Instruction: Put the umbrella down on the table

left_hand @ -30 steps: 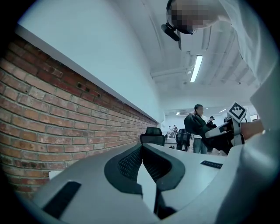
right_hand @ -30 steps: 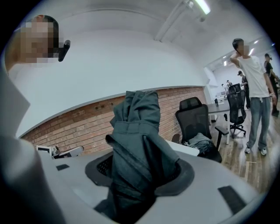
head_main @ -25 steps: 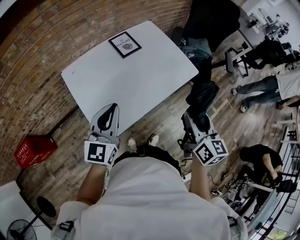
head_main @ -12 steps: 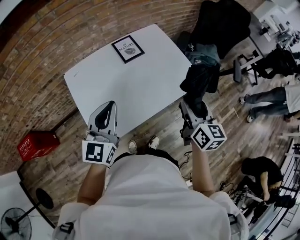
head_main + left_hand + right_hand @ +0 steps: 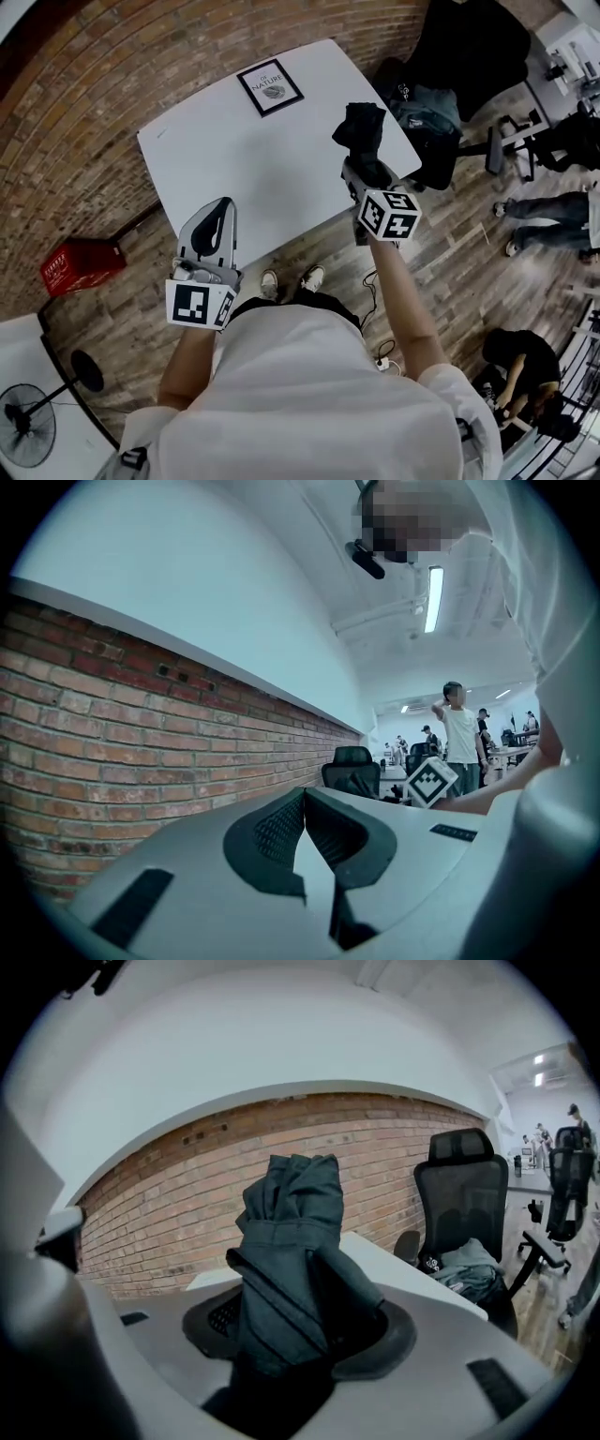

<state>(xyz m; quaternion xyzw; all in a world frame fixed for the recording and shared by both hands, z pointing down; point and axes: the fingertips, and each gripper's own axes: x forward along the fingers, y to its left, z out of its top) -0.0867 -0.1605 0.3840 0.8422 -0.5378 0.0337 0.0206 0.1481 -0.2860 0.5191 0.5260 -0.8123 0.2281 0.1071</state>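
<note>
I hold the umbrella [image 5: 362,129] in my right tool [image 5: 360,169], whose jaws are clamped around the lower part of the folded dark bundle. In the right gripper view the fabric [image 5: 289,1241] fills the gap between the pads and stands up out of them. It hangs over the surface [image 5: 244,159] just inside the right corner, and I judge it is not yet resting there, though no view shows the underside clearly. To set it down well, I should carry it a little further in from that corner, since the edge there drops off towards the chair [image 5: 450,56]. I should also stay well clear of the framed picture [image 5: 270,87] by the far corner. Then I should tip the tool lower so the bundle meets the surface along its length, not on its end. I should part the jaws only once the weight is clearly taken. After that I should draw straight back along the tool's own line so the loose folds do not catch on the pads. A round, soft bundle may roll, so I want it laid parallel to the edge. My right arm reaches out ahead, nearly straight, with the tool pointing forward and somewhat down and its marker cube facing up. My left arm is bent and close to my body. The left tool [image 5: 221,216] is level over the near edge, with its jaws together at the tips and nothing between them.
</note>
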